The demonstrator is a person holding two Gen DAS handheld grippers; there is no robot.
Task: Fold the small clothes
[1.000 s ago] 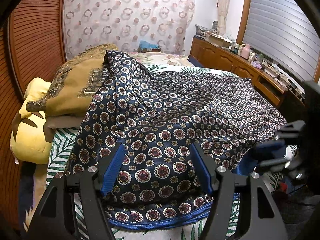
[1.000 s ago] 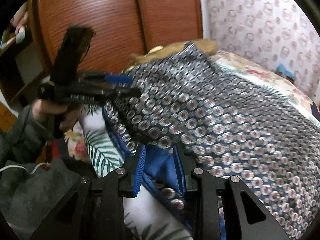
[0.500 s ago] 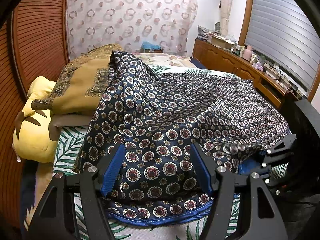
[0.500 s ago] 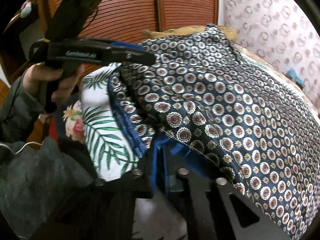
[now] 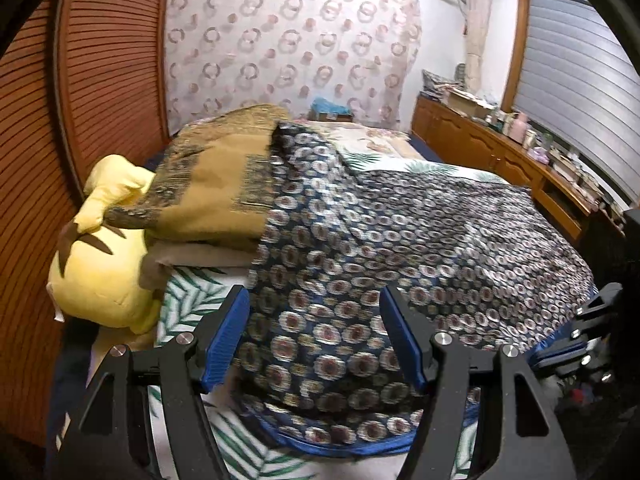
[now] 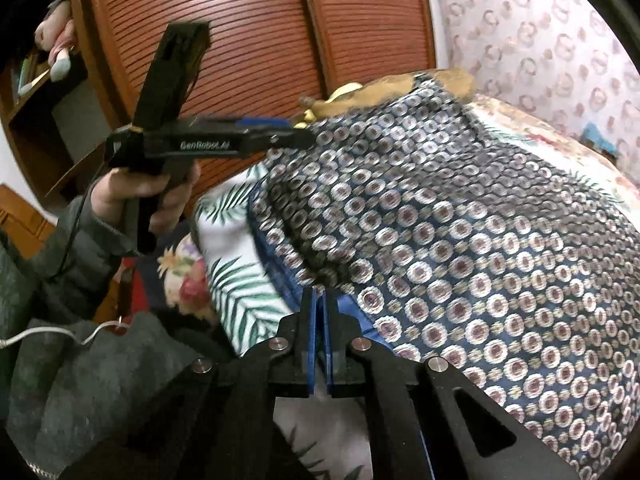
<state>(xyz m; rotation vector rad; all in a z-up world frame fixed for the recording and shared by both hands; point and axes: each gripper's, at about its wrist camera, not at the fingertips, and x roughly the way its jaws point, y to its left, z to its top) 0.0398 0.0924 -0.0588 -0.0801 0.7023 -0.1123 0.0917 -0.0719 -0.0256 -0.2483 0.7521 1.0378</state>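
A navy garment with a round medallion print and a blue hem (image 5: pixel 360 272) lies spread over the bed; it also shows in the right wrist view (image 6: pixel 460 220). My left gripper (image 5: pixel 314 340) is open, its blue pads either side of the garment's near edge, above the cloth. It shows from the side in the right wrist view (image 6: pixel 296 138). My right gripper (image 6: pixel 319 298) is shut on the garment's blue hem at the near corner. It shows at the right edge of the left wrist view (image 5: pixel 584 340).
The bed has a palm-leaf sheet (image 5: pixel 192 300). An ochre patterned cloth (image 5: pixel 216 200) on pillows and a yellow plush toy (image 5: pixel 100 280) lie at the left. A slatted wooden wardrobe (image 6: pixel 260 40) stands behind. A cluttered wooden sideboard (image 5: pixel 520 152) runs along the right wall.
My right gripper has closed on the garment's blue hem. My left gripper stayed open and has pulled back and leftward a little, so more of the bed's left side shows.
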